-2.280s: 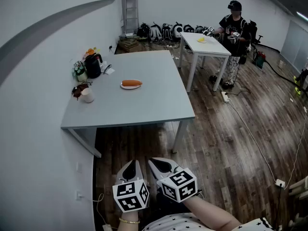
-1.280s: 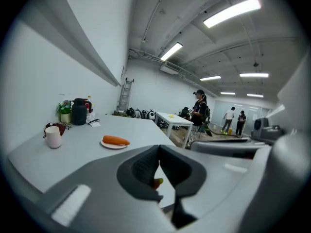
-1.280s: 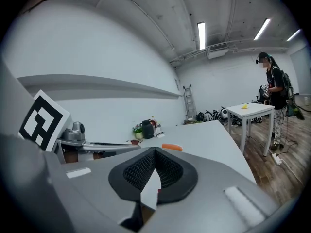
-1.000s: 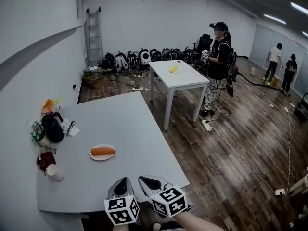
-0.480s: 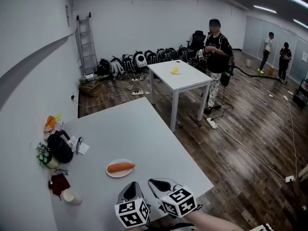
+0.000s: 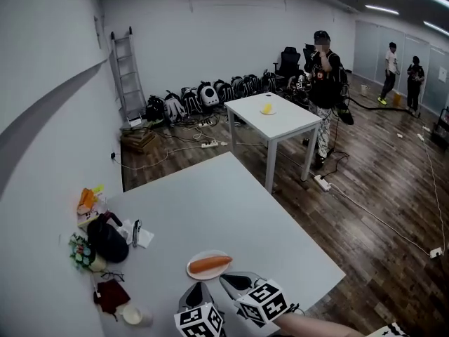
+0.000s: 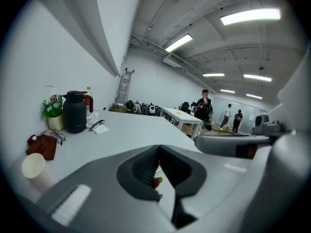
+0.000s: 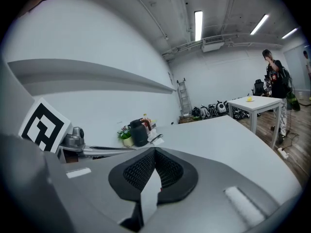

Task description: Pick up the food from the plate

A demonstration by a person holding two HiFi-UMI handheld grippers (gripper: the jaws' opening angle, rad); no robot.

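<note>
Smooth, pale-grey, flat-topped bench [image 6: 231,202]. Near its front edge sits a round white plate [image 6: 193,268] carrying one long, glossy orange piece of food [image 6: 210,264] with rounded ends. Carrot or sausage, unclear from here.

Left claw [image 7: 158,149]: ribbed black pads [image 7: 144,167] pressed together, pinching nothing. Right claw [image 8: 155,151]: likewise pressed together, empty. Both are held just beside the plate's near side. A matte black jug [image 6: 109,241] stands by the wall.

The food [image 6: 210,264] is orange, its plate [image 6: 200,275] white, the table [image 6: 231,213] grey.
</note>
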